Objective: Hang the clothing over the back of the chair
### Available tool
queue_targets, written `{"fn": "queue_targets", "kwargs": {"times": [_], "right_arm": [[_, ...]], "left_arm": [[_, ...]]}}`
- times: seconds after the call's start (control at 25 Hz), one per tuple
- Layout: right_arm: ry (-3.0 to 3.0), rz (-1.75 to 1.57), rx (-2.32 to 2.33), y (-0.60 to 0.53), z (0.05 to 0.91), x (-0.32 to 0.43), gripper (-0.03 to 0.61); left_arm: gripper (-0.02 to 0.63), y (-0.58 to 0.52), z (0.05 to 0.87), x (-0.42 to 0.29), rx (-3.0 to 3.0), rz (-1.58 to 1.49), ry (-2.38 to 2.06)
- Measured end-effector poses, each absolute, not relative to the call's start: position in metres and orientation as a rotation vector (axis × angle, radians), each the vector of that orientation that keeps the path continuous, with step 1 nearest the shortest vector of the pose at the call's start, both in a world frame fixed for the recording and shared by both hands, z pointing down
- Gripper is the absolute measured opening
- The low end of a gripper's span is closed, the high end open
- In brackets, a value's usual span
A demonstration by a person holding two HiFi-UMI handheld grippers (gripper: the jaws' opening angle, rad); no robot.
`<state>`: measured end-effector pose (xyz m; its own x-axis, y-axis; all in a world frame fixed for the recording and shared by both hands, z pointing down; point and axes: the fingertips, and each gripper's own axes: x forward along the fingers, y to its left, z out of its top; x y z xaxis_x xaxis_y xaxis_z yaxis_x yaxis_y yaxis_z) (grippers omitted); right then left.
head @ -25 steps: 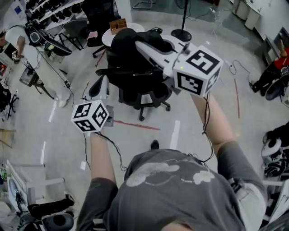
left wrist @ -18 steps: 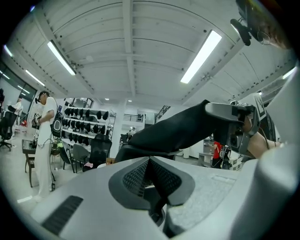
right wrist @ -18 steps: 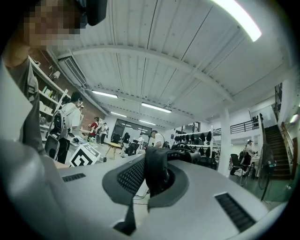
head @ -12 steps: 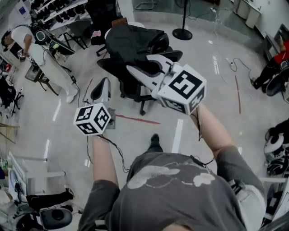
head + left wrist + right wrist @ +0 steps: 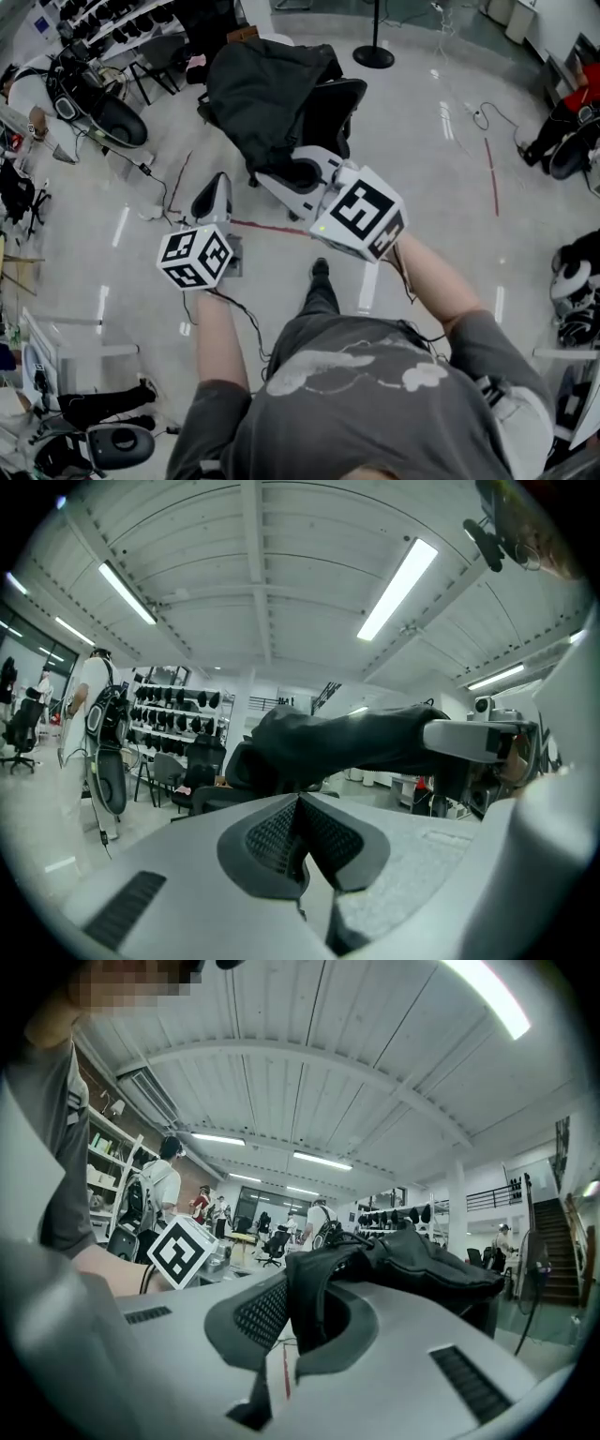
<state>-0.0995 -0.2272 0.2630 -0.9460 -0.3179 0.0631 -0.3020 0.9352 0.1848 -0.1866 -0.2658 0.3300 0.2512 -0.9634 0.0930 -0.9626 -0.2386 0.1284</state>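
We start at the right gripper (image 5: 284, 1299). Its 2 pads (image 5: 255, 1314) are clenched on a narrow dark fold of the clothing (image 5: 267, 89), which rises from between them in the right gripper view. From that pinch the black clothing spreads forward and to the right.

In the head view the gripped part is the low, narrow end nearest us, right at the jaw tips. From there the clothing widens and runs up the picture, away from us, to the chair (image 5: 330, 105). Its bulk lies over the top of the chair and down the chair's left side, and the chair's bare dark shell shows to the right of it. The long axis therefore runs from the gripper to the chair, roughly in line with the way the jaws point, with the narrow end toward us. The left gripper view agrees: there the clothing is a long, roughly level shape. Its right end meets the tip of the right gripper's white jaw and its left end is on the chair.

The left gripper (image 5: 300, 829) has its 2 pads closed on each other with nothing between them. In the head view it is to the left of the right gripper, clear of the clothing, over the pale floor (image 5: 422, 150). A red line (image 5: 272, 228) on the floor crosses under the right gripper, on our side of the chair.
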Motion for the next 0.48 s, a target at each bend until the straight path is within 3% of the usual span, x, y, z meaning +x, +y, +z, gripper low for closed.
{"fn": "queue_targets", "kwargs": {"times": [0.48], "right_arm": [[-2.955,-0.249,0.598,-0.209,0.314,-0.082,0.000]], "left_arm": [[0.002,-0.233,0.355,-0.168,2.329,0.035,-1.793]]}}
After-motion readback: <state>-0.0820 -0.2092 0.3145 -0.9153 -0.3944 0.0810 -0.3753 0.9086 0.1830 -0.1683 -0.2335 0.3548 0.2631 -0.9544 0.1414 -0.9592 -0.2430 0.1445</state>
